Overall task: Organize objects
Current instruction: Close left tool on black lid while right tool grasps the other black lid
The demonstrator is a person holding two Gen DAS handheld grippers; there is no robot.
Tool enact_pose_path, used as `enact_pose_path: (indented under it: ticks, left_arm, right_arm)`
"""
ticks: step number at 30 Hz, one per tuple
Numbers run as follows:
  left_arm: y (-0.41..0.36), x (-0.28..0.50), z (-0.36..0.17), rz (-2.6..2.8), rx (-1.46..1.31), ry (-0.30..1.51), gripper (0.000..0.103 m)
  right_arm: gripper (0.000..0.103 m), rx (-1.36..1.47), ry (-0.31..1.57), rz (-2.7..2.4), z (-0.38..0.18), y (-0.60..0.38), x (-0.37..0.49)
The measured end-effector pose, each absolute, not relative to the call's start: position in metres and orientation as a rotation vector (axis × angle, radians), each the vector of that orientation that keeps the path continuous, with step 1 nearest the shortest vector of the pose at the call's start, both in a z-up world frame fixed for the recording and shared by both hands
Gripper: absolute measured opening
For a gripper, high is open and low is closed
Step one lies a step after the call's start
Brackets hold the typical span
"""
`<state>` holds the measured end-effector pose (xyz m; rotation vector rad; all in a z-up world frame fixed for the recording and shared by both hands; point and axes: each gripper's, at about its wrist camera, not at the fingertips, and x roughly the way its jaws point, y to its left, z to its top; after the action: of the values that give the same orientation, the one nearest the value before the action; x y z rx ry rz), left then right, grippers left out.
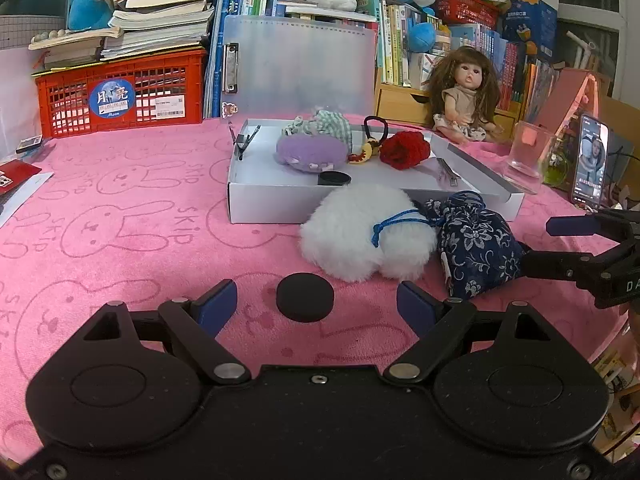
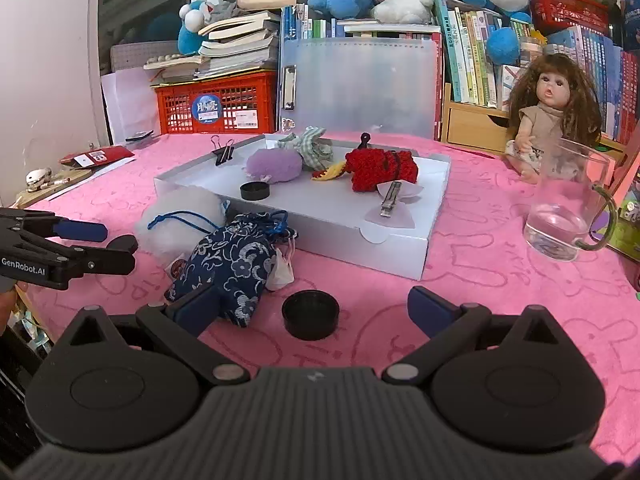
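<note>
Black plastic, round and low, the cap (image 2: 310, 314) lies open side up on the pink towel (image 1: 120, 240), just in front of the box (image 2: 400, 252) and between the spread fingers of your right gripper (image 2: 312, 308). Your left gripper (image 1: 316, 306) brackets it from the other side, so both sets of jaws stand wide apart and hold nothing. I judge the cap light and rigid, with a smooth wall that could slip or flip if you pinch it off-centre; close across its full width, pads low on the side wall, and it should lift without trouble. A second cap (image 2: 254, 191) already sits inside the box, near its front wall, so this one likely belongs beside it. Just left of the box front, touching it, lie the soft things: a white puff (image 1: 360, 232), fluffy and very compressible, and a blue floral pouch (image 2: 232, 268) of limp cloth with a drawstring cord draped over the puff. Take either by a bunched fold or by the neck, since fabric will sag and the cord may drag its neighbour. Inside the box rest a lilac plush (image 2: 274, 165), a red knit piece (image 2: 380, 170), a checked cloth (image 2: 316, 148), a hair clip (image 2: 390, 198) and a binder clip (image 2: 224, 152) on the far left rim. Right of the box stands a glass mug (image 2: 568, 204), fragile, so keep your swing clear of it.
</note>
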<state>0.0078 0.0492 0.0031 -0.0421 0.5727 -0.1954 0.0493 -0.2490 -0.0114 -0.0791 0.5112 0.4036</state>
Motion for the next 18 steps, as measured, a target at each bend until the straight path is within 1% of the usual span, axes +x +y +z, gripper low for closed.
enact_pose_path:
  ticks: [10,16,18]
  left_arm:
    - [0.044,0.001,0.001,-0.184,-0.018,0.553,0.082]
    - [0.040,-0.003,-0.001,-0.183,0.010,0.539,0.074]
    - [0.041,-0.003,0.000,-0.181,0.004,0.534,0.067]
  right_arm:
    - [0.103,-0.131,0.512,0.421,-0.014,-0.242,0.047]
    - [0.099,-0.129,0.519,0.432,-0.014,-0.241,0.047]
    - [0.098,-0.131,0.520,0.433,-0.014,-0.241,0.047]
